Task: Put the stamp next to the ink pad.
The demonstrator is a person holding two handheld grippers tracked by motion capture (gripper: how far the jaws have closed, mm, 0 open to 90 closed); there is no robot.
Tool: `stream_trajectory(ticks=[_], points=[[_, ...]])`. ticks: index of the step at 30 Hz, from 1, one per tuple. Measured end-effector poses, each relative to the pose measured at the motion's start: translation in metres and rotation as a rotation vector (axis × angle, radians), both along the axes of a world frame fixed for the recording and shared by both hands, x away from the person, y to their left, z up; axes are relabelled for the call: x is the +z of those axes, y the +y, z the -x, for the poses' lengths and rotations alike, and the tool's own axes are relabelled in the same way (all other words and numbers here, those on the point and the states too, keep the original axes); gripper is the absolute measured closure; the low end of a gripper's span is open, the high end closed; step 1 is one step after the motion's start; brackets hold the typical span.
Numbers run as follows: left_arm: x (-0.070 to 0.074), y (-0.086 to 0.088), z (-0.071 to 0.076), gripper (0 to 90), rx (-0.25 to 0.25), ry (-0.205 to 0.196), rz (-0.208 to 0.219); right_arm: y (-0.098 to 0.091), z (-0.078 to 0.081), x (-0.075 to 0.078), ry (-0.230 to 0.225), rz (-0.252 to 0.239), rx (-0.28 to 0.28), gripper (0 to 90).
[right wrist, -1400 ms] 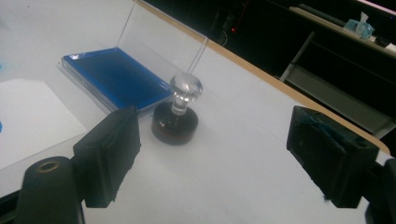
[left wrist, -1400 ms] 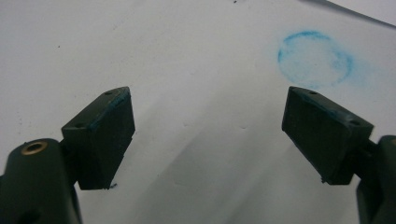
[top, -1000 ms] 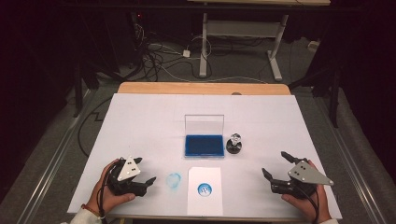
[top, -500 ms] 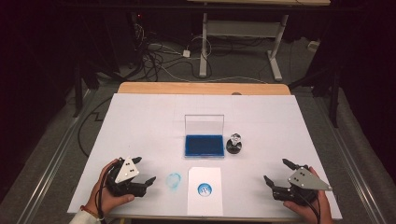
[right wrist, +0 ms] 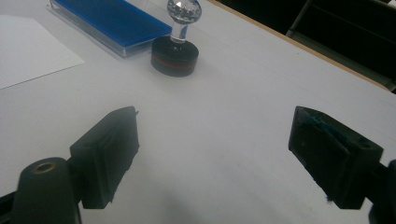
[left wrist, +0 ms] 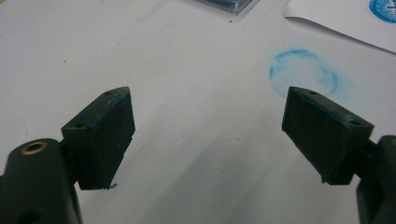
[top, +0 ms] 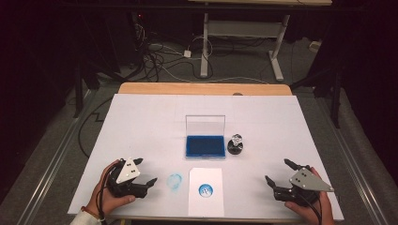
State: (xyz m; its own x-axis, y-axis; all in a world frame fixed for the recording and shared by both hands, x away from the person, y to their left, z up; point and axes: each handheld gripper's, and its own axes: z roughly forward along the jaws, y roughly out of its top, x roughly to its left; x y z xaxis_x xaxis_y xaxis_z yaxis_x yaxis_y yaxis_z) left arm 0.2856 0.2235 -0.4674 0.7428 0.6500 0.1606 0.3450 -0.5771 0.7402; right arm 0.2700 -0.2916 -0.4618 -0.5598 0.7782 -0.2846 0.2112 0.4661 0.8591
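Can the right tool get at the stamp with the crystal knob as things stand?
Probably yes. The right tool is open and empty, and bare table lies between it and the stamp, which stands upright just right of the ink pad.

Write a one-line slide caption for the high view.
Both open grippers, left and right, rest near the table's front edge, flanking a stamped paper, blue ink pad and stamp.

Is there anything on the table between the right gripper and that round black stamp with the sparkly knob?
No. In the right gripper view, bare white table lies between the right gripper and the round black stamp with the clear faceted knob.
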Motion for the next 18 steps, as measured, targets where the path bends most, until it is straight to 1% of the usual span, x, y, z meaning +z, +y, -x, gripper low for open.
stream_trajectory(ticks=[11, 15, 18], points=[[-0.0007, 0.0003, -0.0010, 16.8, 0.004, 0.004, -0.004, -0.0001, -0.0008, 0.0023, -0.016, -0.001, -0.004, 16.7], [-0.0011, 0.0001, -0.0020, 16.8, 0.005, 0.007, -0.005, 0.0000, -0.0009, 0.0024, -0.022, 0.006, -0.002, 16.7], [-0.0019, -0.0003, -0.0027, 16.8, 0.006, 0.011, -0.005, -0.0008, -0.0015, 0.0025, -0.020, 0.000, -0.007, 16.8]])
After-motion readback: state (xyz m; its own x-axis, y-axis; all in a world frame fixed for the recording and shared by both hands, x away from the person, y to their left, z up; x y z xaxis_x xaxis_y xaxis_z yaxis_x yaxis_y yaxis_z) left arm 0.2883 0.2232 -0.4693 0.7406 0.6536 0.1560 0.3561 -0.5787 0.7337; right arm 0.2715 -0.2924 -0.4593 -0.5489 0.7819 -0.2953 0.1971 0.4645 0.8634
